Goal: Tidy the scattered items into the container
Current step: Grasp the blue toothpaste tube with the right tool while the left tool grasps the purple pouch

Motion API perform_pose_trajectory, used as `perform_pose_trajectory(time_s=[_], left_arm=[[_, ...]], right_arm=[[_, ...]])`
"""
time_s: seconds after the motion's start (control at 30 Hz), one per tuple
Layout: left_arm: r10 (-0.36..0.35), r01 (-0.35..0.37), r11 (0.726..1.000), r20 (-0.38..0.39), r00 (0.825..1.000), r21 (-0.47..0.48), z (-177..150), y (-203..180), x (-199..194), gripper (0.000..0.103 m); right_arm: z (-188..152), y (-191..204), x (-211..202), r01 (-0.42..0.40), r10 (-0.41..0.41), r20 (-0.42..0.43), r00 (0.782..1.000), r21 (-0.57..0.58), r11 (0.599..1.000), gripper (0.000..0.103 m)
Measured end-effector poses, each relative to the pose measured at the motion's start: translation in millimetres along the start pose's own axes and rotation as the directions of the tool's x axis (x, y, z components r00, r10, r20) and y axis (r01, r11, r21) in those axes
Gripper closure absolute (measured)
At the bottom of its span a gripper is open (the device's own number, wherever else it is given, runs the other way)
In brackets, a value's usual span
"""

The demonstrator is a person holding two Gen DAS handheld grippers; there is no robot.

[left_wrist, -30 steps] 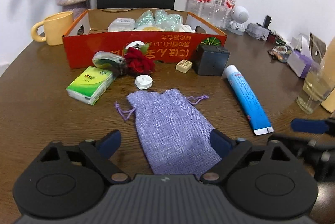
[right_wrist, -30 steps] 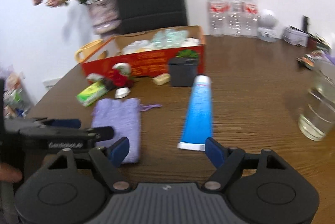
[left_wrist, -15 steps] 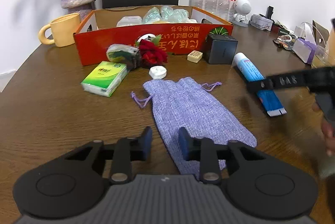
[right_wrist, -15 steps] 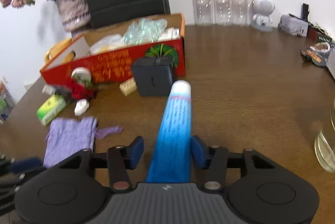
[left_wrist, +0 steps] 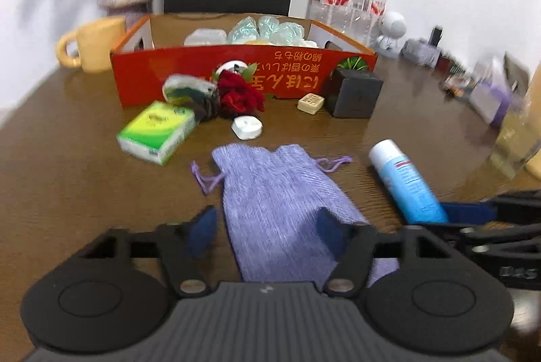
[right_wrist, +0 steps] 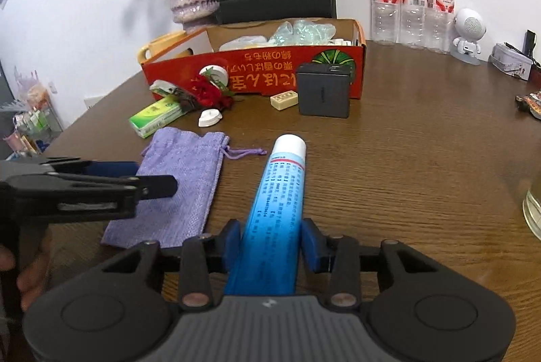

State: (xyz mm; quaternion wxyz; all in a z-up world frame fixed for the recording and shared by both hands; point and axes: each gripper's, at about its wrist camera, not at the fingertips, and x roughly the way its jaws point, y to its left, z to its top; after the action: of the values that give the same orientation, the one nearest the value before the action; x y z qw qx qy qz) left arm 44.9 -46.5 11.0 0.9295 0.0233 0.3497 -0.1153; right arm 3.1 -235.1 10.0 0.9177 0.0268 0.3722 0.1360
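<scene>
1. The right gripper point(right_wrist: 270, 242) is pinching the blue tube point(right_wrist: 282, 193), lying on the tabletop point(right_wrist: 422, 159).
2. The left gripper point(left_wrist: 267, 226) is spreading over the purple pouch point(left_wrist: 277, 199), before the red box point(left_wrist: 243, 71).

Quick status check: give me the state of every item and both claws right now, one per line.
Left claw: open, straddling the pouch.
Right claw: closed on the blue tube.
Blue tube: gripped, cap pointing at the box.
Purple pouch: flat on the table, drawstrings loose.
Red box: open-topped, partly filled.
Tissue pack: lying outside the box.
Black cube: standing against the box front.
</scene>
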Motion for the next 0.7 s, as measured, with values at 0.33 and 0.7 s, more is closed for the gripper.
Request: perform_pose_trajectory(time_s=[0.33,0.7], left_arm=[[-0.026,0.026,1.000,-0.020,0.999,-0.006,-10.7,2.4,-18.0,0.099],[-0.125,0.124,0.992,-0.049,0.991,-0.039,-15.0,15.4,-27.8,0.070]], right_arm=[[-1.2,7.6,-1.0,0.043,-0.043,-0.002,0.999,-0.026,0.999,0.061],[8.9,17.7,12.2,0.073,-0.075,-0.031,0.997,-0.057,0.996,0.045]])
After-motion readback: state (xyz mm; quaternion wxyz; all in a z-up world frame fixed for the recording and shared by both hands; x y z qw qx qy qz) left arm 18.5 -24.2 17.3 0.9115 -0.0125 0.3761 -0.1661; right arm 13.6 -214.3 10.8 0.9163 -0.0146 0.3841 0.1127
